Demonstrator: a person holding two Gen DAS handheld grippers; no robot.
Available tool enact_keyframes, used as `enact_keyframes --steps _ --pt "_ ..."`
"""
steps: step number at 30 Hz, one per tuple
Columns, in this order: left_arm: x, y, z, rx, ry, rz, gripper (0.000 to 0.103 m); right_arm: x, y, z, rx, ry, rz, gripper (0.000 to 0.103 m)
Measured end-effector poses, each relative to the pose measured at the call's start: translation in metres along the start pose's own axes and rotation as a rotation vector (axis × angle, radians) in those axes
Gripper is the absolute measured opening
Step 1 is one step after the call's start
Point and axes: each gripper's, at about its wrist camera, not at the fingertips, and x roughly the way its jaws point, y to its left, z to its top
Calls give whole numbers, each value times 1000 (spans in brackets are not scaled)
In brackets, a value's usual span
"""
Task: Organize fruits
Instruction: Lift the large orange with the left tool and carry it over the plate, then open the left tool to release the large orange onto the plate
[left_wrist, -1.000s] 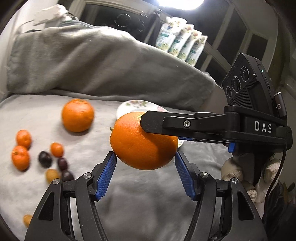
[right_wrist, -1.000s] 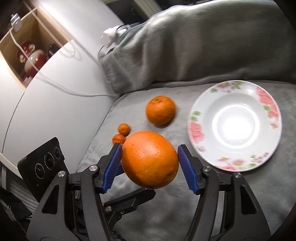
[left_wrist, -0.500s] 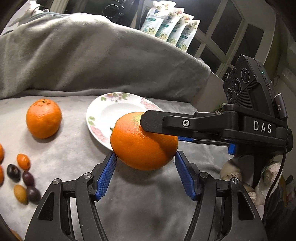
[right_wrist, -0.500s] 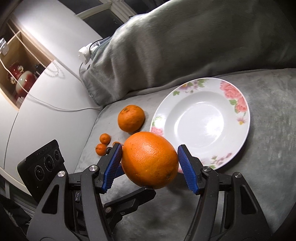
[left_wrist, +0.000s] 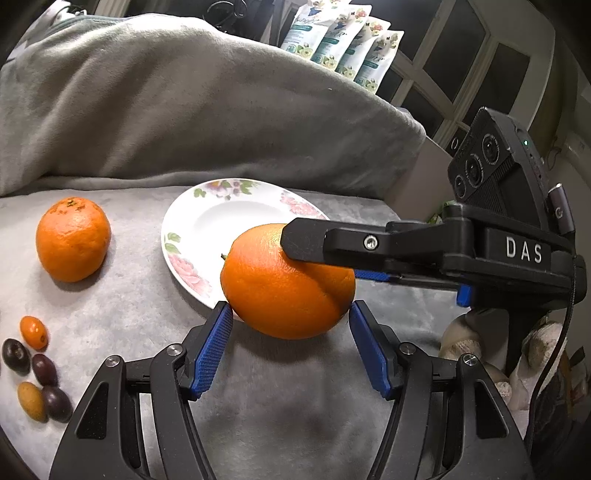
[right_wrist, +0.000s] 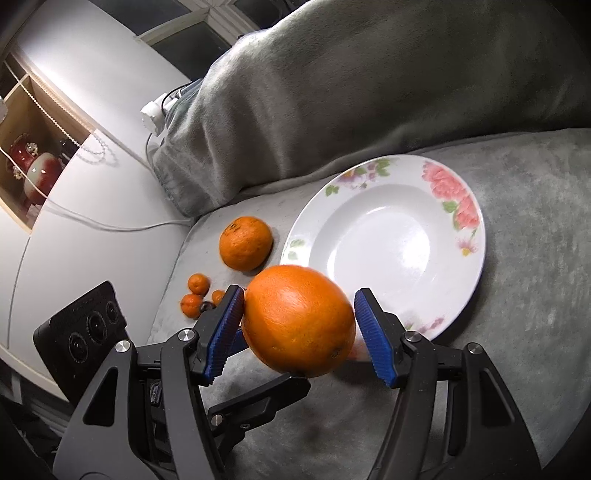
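You are holding a large orange (left_wrist: 286, 282) between both grippers, left gripper (left_wrist: 290, 345) and right gripper (right_wrist: 299, 326) each half-open and pinching it, hovering at the floral plate (right_wrist: 384, 236) rim.

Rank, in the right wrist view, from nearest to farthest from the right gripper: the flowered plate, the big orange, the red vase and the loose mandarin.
1. big orange, between the right gripper pads.
2. flowered plate, just beyond, right.
3. loose mandarin, beyond, left of the plate.
4. red vase, far left, in the shelf.
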Motion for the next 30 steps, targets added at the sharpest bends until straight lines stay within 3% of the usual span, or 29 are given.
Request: enact_keyframes --steps 12,22,30 --pt "-18 -3 2 44 -44 27 63 -31 -1 4 -11 -142 -96 80" --pt "-27 2 -3 35 -53 33 63 -48 0 -2 -6 -203 -143 81" --pt "-49 16 -7 24 -100 58 65 -47 26 -14 -87 -238 -176 81"
